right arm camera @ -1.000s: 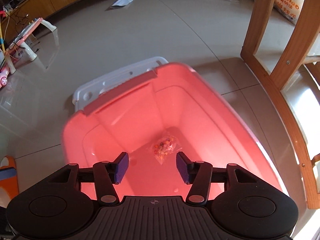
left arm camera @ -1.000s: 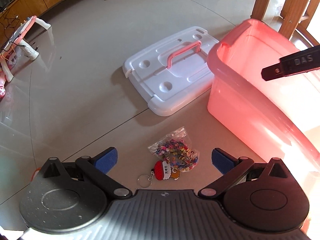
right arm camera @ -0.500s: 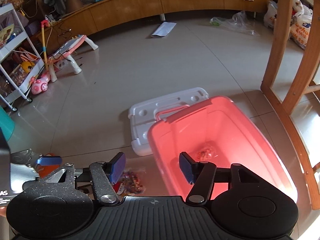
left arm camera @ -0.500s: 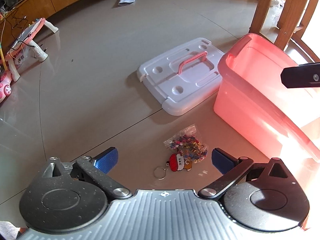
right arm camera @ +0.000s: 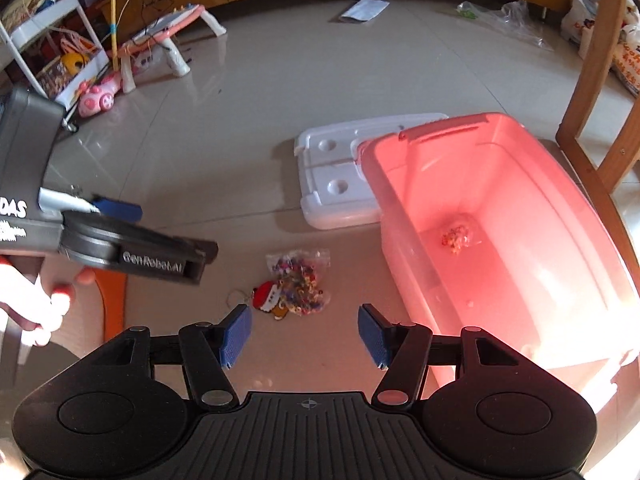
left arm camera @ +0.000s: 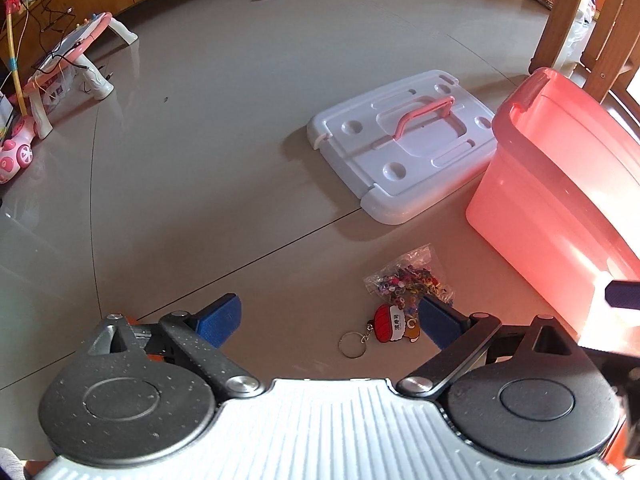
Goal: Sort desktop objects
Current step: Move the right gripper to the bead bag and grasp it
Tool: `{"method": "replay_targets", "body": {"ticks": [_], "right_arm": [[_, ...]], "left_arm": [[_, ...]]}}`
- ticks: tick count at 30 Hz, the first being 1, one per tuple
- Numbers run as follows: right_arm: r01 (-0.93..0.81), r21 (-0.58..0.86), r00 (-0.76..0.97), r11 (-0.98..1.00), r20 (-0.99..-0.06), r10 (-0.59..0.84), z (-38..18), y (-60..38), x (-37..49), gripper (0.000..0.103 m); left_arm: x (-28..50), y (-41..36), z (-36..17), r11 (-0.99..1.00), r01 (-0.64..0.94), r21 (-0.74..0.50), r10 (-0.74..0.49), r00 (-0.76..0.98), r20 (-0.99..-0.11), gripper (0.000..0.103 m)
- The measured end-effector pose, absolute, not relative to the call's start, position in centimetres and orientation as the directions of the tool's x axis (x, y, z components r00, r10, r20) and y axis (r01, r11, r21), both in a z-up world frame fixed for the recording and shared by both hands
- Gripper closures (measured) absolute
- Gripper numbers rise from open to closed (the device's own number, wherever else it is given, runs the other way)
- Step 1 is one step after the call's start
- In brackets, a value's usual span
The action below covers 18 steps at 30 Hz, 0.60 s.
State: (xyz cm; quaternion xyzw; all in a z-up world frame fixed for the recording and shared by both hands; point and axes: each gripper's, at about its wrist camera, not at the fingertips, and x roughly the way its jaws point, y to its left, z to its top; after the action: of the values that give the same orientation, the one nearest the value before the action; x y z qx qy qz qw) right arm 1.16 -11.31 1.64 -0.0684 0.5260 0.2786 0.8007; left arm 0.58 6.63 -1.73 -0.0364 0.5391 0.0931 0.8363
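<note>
Between your right gripper's [right arm camera: 304, 334] blue pads, nothing is held: jaws spread wide, hovering above the floor [right arm camera: 256, 92]. Just ahead of them lies the bead bag [right arm camera: 301, 280], flat on the tile, with the red keychain [right arm camera: 269, 295] touching its near-left corner. Keychain's long axis runs left to right in your right view, ring end pointing left.

Your left gripper [left arm camera: 328, 320] is likewise parted wide and empty. From that side the keychain [left arm camera: 394, 323] sits just inside the right pad, ring [left arm camera: 351, 344] toward the left; the bead bag [left arm camera: 410, 282] lies just beyond it.

Right of both: the pink bin [right arm camera: 516, 216], open-topped, its near-left corner close to the bag but apart from it. A second small bead bag [right arm camera: 458, 236] rests on the bin's bottom. White lid [left arm camera: 402, 142] lies flat behind the bin's left wall, pink handle up.

Open tile stretches left and ahead. Wooden table legs [right arm camera: 592, 64] stand past the bin's far right side. Toys [right arm camera: 100, 98] crowd the far left.
</note>
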Motion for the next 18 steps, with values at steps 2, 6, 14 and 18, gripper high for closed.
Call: {"method": "replay_targets", "body": {"ticks": [2, 6, 14, 18], "right_arm": [[-0.525, 0.189, 0.265, 0.830, -0.891, 0.370, 0.0, -10.5, 1.0, 0.049], [-0.528, 0.196, 0.236, 0.826, -0.901, 0.365, -3.2, -8.9, 0.9, 0.050], [-0.515, 0.219, 0.222, 0.828, -0.899, 0.376, -8.3, -6.3, 3.3, 0.050], [-0.502, 0.225, 0.210, 0.835, -0.905, 0.370, -10.4, -5.5, 5.2, 0.051]], "left_arm": [[0.9, 6.7, -2.2, 0.982, -0.188, 0.020, 0.095, 0.398, -0.912, 0.005], [1.6, 6.1, -3.1, 0.989, -0.143, 0.040, 0.092, 0.384, -0.919, 0.005], [1.9, 7.3, -3.7, 0.975, -0.223, 0.020, 0.104, 0.371, -0.923, 0.005], [2.2, 7.4, -4.7, 0.977, -0.200, 0.070, 0.138, 0.349, -0.927, 0.005]]}}
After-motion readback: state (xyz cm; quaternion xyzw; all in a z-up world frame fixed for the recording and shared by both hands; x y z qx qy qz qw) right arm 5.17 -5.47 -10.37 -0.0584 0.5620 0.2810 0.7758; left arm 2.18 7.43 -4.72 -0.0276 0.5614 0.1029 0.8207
